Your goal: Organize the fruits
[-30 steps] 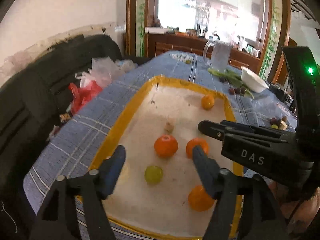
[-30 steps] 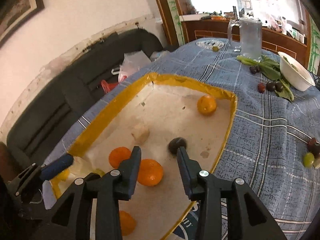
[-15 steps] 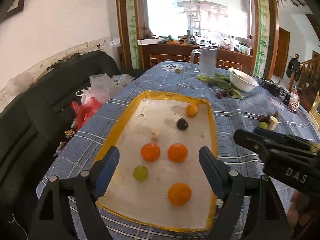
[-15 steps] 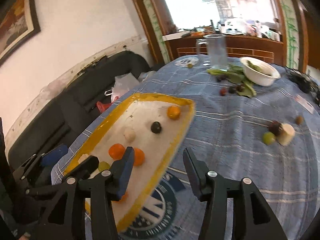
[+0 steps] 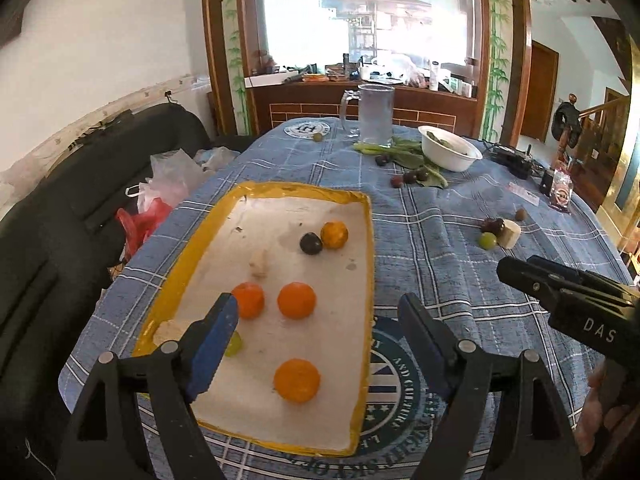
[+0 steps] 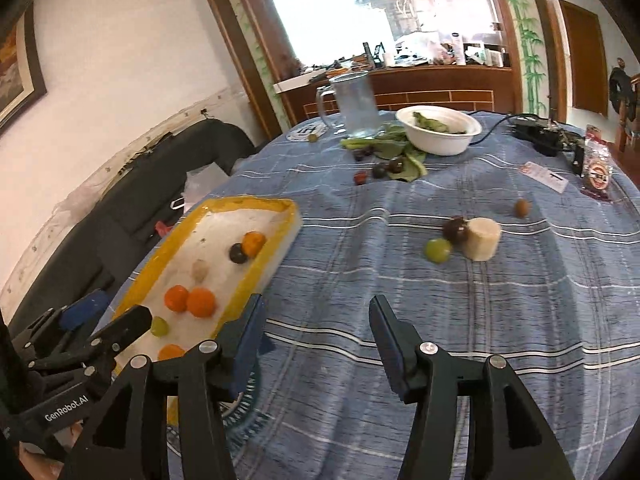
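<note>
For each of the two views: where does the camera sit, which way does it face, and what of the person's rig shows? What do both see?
Left wrist: on the left gripper, angled down over the tray; its open fingers and the right gripper at right.
Right wrist: on the right gripper, angled down over the cloth, tray to its left; its open fingers and the left gripper.
Shared: tray, green grape, bowl, jug.

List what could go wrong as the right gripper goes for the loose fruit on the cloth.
1. The green fruit, dark fruit and pale chunk touch; the empty, open right gripper closing on one may knock the others rolling.
2. The tablecloth is wrinkled, so round fruit could roll off course.
3. The tray has a raised rim; a low carry might clip it.
</note>
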